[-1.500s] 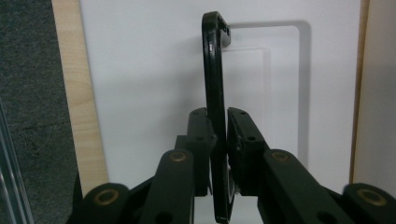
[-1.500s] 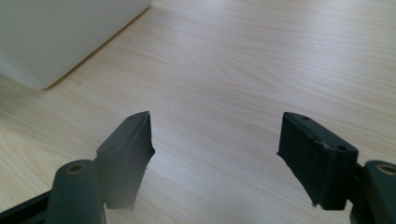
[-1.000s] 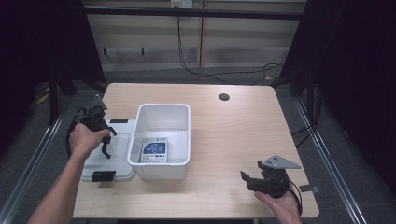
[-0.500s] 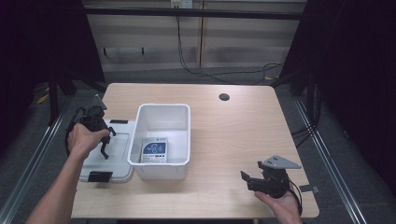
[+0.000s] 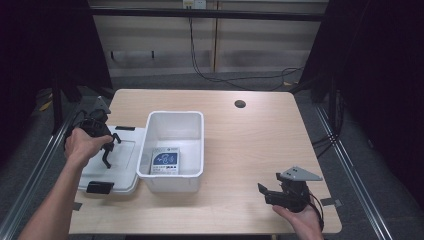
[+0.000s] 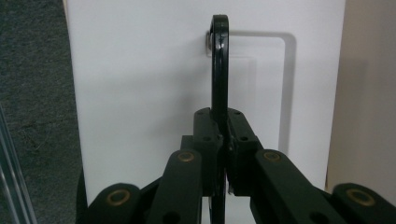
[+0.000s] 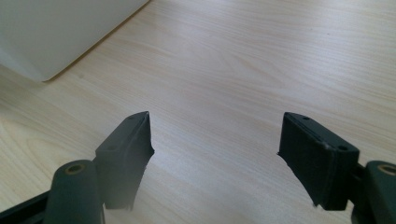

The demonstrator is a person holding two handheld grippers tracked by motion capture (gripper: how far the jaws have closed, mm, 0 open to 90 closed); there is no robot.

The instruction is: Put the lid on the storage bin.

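While the left tongs [image 6: 223, 154] are clamped on the lid's [image 5: 125, 160] black handle [image 6: 219, 70], the white bin [image 5: 177, 145] sits just beside; right tongs [image 7: 215, 158] are held wide open, empty, over bare surface [image 7: 261, 70].

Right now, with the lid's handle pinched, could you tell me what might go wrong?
The left hand-held gripper is shut on the thin black handle of the white lid, so the lid could swing or slip when lifted. It lies beside the white bin, so it might knock that bin.
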